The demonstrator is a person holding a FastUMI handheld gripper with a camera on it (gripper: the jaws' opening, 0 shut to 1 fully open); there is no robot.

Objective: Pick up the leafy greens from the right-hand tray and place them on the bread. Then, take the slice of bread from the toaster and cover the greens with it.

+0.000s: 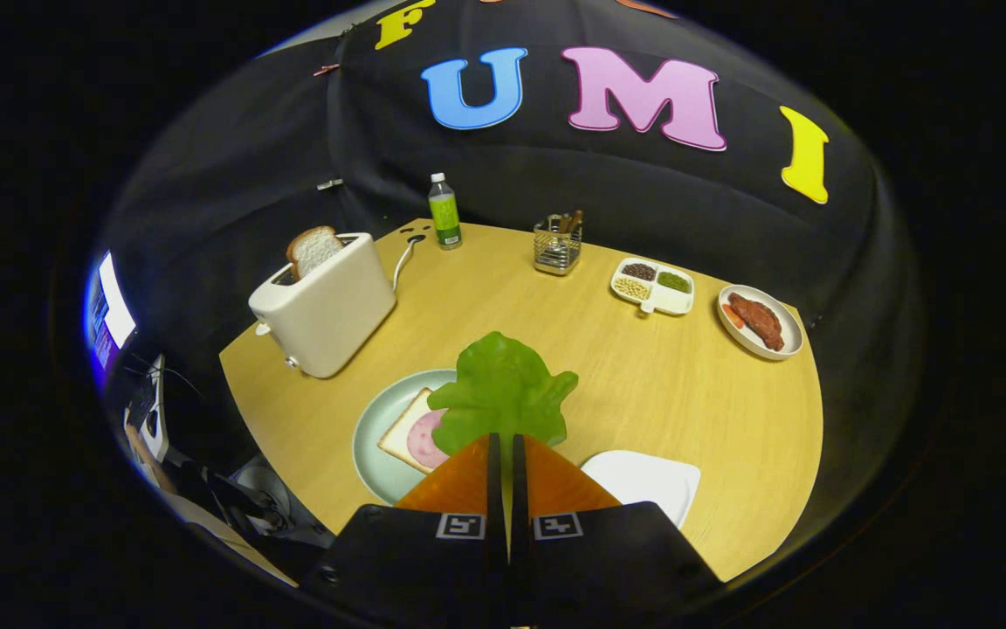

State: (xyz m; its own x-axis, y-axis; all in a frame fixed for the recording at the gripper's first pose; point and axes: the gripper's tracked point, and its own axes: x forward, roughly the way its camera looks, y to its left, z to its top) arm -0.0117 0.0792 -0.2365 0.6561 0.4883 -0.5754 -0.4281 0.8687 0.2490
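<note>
Wooden tabletop (643, 384) carried a toaster (326, 303) with bread (313, 250) in its slot, well beyond the jaws. The gripper (507, 445) had its jaws closed on the greens (503, 393), the leaf standing out straight ahead. The slice (411, 432) on the plate (376, 467) lay just beside and below, slightly left; the emptied tray (647, 480) sat right.
</note>
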